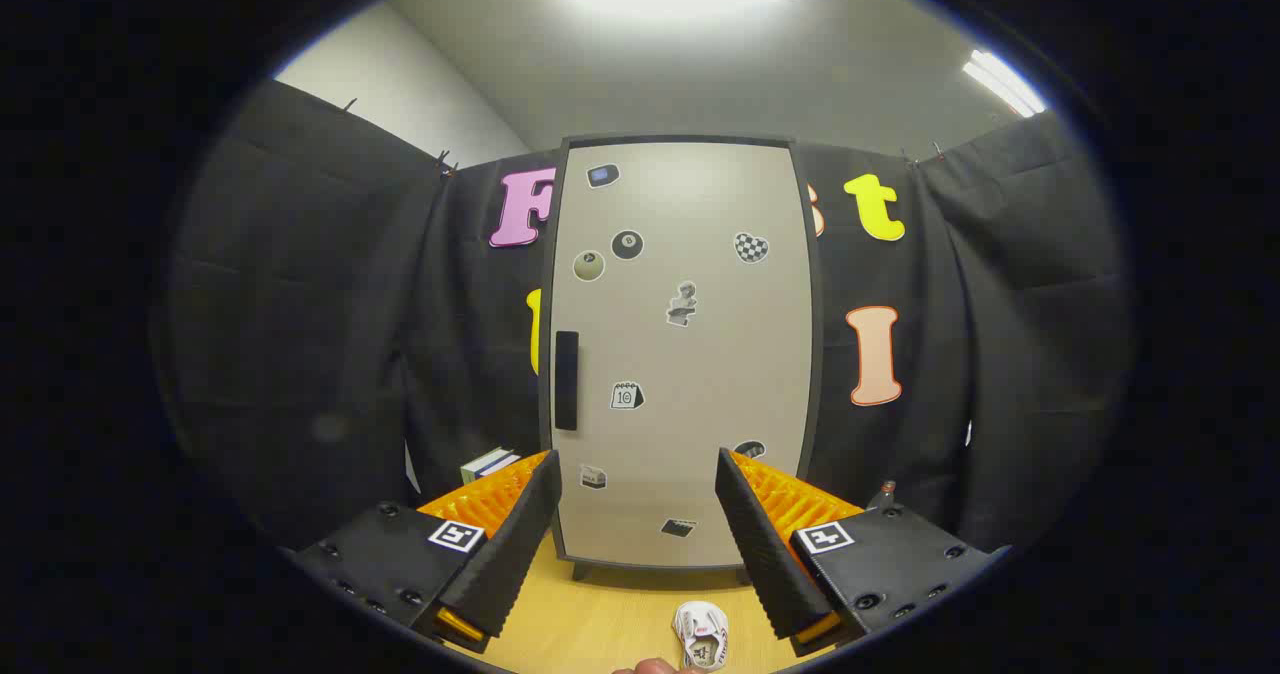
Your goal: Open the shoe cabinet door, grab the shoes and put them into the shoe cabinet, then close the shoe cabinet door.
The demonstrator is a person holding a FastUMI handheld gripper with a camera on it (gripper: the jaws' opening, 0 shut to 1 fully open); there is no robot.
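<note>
Cabinet (690, 354) stands upright on the wooden table (600, 624), square ahead of the gripper (635, 499), well beyond its fingertips. Door (700, 294) is shut, flush in its dark frame, dotted with small stickers. Handle (566, 380) is a dark vertical bar on the door's left edge, about mid-height; hinges probably on the right, though they are not visible. Gripper fingers are spread wide apart, nothing between them but the lower part of the door in the distance. One small white shoe (701, 635) lies on the table in front of the cabinet foot, close under the fingers and nearer the right one, opening up. A fingertip (652, 667) of a person shows just beside it. A stack of books (490, 464) sits left of the cabinet, behind the left finger. Judgement: no step begun; door comes first. The handle looks rigid and slim, so pinch across it or hook one finger behind it, then swing in an arc to the left; the cabinet looks light and may slide on the smooth table if pulled hard. The shoe looks soft, light, squashable: take it across the heel collar or side wall, gently.
</note>
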